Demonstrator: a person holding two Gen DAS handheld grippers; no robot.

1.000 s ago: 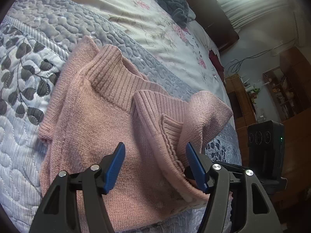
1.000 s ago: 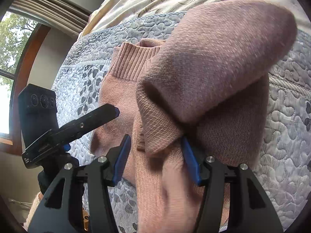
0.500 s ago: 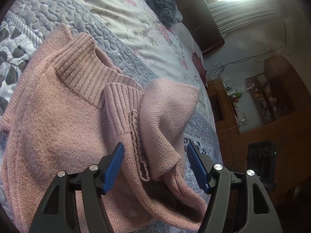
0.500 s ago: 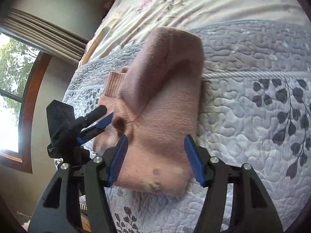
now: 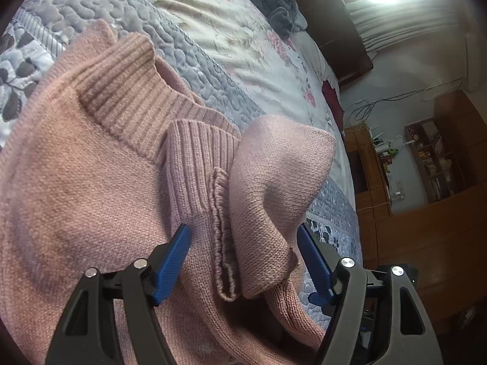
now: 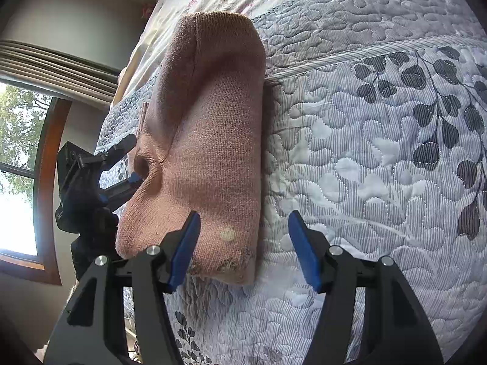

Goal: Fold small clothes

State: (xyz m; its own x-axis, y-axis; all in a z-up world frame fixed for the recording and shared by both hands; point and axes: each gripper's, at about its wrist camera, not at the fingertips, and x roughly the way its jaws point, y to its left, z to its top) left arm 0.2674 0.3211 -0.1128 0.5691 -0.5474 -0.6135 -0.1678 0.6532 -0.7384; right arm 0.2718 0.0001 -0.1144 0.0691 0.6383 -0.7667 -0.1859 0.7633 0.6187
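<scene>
A pink knit sweater [image 5: 91, 188] lies on the quilted bedspread [image 6: 380, 158], its right side and sleeve folded over the body. Its ribbed collar [image 5: 127, 91] points up the bed and a ribbed cuff [image 5: 197, 164] lies beside it. My left gripper [image 5: 243, 243] hovers open low over the folded sleeve, its blue pads either side of the cuff seam. From the right wrist view the sweater [image 6: 210, 152] is a folded bundle with pale stains near its hem. My right gripper [image 6: 243, 240] is open over the bundle's right edge, holding nothing. The left gripper [image 6: 121, 170] shows beyond the bundle.
A dark grey garment [image 5: 274, 3] lies further up the bed on the floral sheet [image 5: 237, 39]. A wooden headboard [image 5: 334, 24] and wooden shelves [image 5: 432, 158] stand to the right. A window [image 6: 18, 164] with curtains is at the left in the right wrist view.
My right gripper has let go of the folded sleeve and drawn back, so the sweater now lies flat as a bundle. My left gripper has moved closer over the sleeve and cuff.
</scene>
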